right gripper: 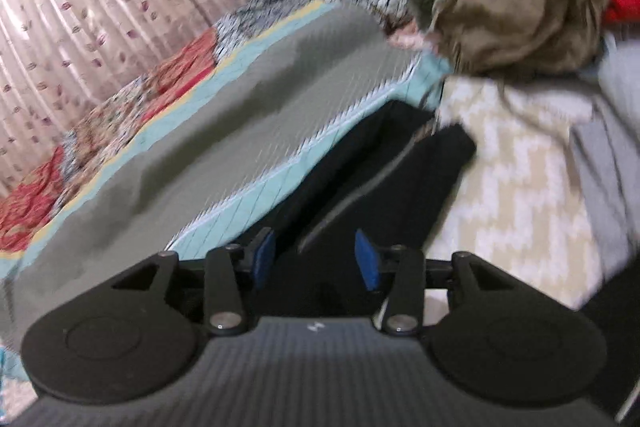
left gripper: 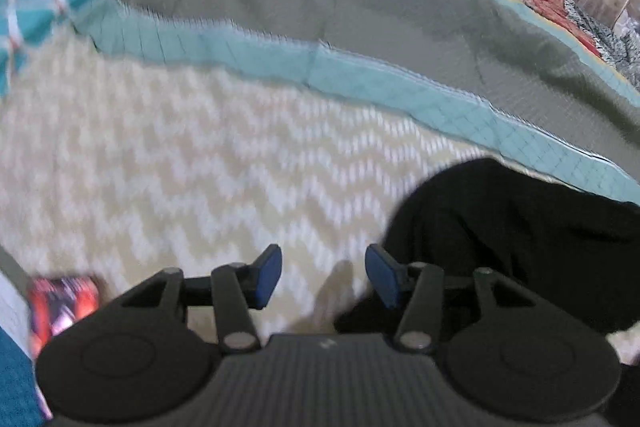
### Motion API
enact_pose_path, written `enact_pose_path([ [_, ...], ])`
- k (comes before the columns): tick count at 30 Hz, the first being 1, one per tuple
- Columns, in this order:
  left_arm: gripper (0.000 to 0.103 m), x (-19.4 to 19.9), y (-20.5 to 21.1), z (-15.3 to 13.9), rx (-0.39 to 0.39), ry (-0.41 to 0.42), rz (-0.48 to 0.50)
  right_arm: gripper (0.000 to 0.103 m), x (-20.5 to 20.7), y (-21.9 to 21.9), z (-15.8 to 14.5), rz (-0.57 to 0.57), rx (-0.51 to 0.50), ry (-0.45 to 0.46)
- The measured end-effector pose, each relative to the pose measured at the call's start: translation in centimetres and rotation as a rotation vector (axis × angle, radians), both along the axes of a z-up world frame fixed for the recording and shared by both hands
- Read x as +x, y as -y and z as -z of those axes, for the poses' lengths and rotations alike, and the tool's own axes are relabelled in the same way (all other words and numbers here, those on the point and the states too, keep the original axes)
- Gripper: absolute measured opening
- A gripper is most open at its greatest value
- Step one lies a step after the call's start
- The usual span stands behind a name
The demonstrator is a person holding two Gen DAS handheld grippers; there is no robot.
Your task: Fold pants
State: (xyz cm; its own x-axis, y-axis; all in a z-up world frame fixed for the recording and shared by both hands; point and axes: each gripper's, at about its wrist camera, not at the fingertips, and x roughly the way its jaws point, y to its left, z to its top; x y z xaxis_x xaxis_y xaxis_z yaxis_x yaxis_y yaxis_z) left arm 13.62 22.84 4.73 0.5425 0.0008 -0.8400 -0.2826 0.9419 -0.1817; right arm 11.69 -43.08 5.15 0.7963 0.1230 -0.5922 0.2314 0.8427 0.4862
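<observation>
- The black pants (right gripper: pixel 380 167) are lying on a cream zigzag bedspread (left gripper: pixel 180 155), bunched up along the edge of a grey quilt with a teal border (left gripper: pixel 280 7). In the right wrist view they run up and away from the tongs, with a pale stripe or seam showing along one leg.
- The left tongs (left gripper: pixel 322 275) are spread with nothing between the pads, just bare bedspread. The edge of the pants sits right beside the right-hand pad, but I can't tell if it's touching.
- The right tongs (right gripper: pixel 315 259) are also spread and hovering over the black cloth. The fabric is in the gap, but the pads don't look like they're pressing on it (both views are pretty blurry, so take that loosely).
- What could go wrong, my guess:
- The left tongs could close on air or bedspread, since they're lined up beside the pants, not over them.
- Either one could pinch the quilt border along with the pants because they lie so close together.
- Grabbing only one layer of the bunched fabric would make the fold come out lopsided.
- The pile of brownish clothes (right gripper: pixel 520 7) nearby could get dragged in.
</observation>
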Motion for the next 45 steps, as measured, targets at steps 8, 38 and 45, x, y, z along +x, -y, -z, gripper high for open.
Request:
enact_pose_path([
  [8, 0.038, -1.5, 5.4, 2.1, 0.078, 0.011, 0.116, 0.049, -2.9, -6.5, 2.5, -0.124, 0.015, -0.088],
  [38, 0.066, -21.1, -2.5, -0.3, -0.386, 0.108, -0.268, 0.049, -6.7, -21.4, 1.2, -0.650, 0.005, -0.033],
  [45, 0.083, -21.0, -2.3, 3.1, -0.774, 0.147, -0.323, 0.049, -10.4, -24.9, 0.5, -0.830, -0.003, -0.005],
])
